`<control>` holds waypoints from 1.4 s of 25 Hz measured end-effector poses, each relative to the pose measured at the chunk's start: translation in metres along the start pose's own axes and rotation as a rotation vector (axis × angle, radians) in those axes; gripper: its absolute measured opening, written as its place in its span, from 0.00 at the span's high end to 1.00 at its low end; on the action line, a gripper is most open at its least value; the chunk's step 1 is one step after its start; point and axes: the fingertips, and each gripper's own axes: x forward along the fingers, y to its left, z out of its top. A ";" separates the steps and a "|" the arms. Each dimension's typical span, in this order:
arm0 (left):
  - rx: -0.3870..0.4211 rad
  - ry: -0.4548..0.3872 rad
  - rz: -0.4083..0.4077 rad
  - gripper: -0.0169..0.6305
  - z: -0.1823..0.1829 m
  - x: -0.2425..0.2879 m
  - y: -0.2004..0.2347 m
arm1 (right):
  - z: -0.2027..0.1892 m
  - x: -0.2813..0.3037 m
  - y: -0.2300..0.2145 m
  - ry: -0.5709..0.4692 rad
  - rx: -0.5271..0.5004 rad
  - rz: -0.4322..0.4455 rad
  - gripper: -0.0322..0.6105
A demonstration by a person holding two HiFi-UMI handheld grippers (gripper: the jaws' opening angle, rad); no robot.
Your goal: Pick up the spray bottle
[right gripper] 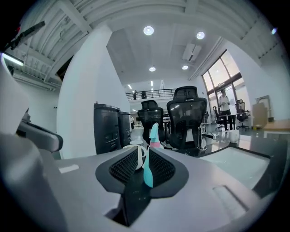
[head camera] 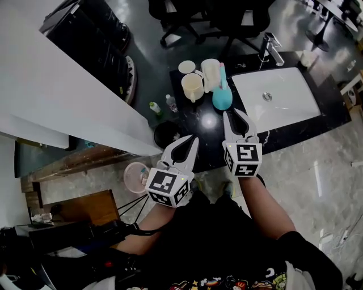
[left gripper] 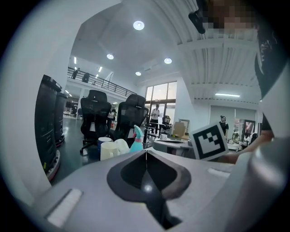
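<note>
A teal spray bottle [head camera: 221, 97] with a pink collar stands upright on the black counter [head camera: 211, 148], left of the sink. My right gripper [head camera: 233, 112] is just in front of it, jaws a narrow gap apart and empty. In the right gripper view the spray bottle [right gripper: 154, 133] shows through the gap of the right gripper [right gripper: 147, 152], beyond the tips. My left gripper [head camera: 193, 139] hovers lower left over the counter's near edge, shut and empty. From the left gripper [left gripper: 146, 152] view the spray bottle [left gripper: 137, 141] stands ahead, slightly left.
Cream mugs [head camera: 193, 86] and a pale jug [head camera: 210, 72] crowd the bottle's left and far side. A white sink [head camera: 276, 97] with a faucet [head camera: 272, 48] lies right. Two small bottles [head camera: 155, 107] and a black bin [head camera: 167, 135] sit left. A white wall [head camera: 57, 85] rises at left; office chairs [head camera: 227, 17] stand beyond.
</note>
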 end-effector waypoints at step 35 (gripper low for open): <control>-0.002 0.064 -0.011 0.97 -0.013 0.020 0.075 | 0.027 0.093 -0.031 -0.037 -0.066 -0.181 0.69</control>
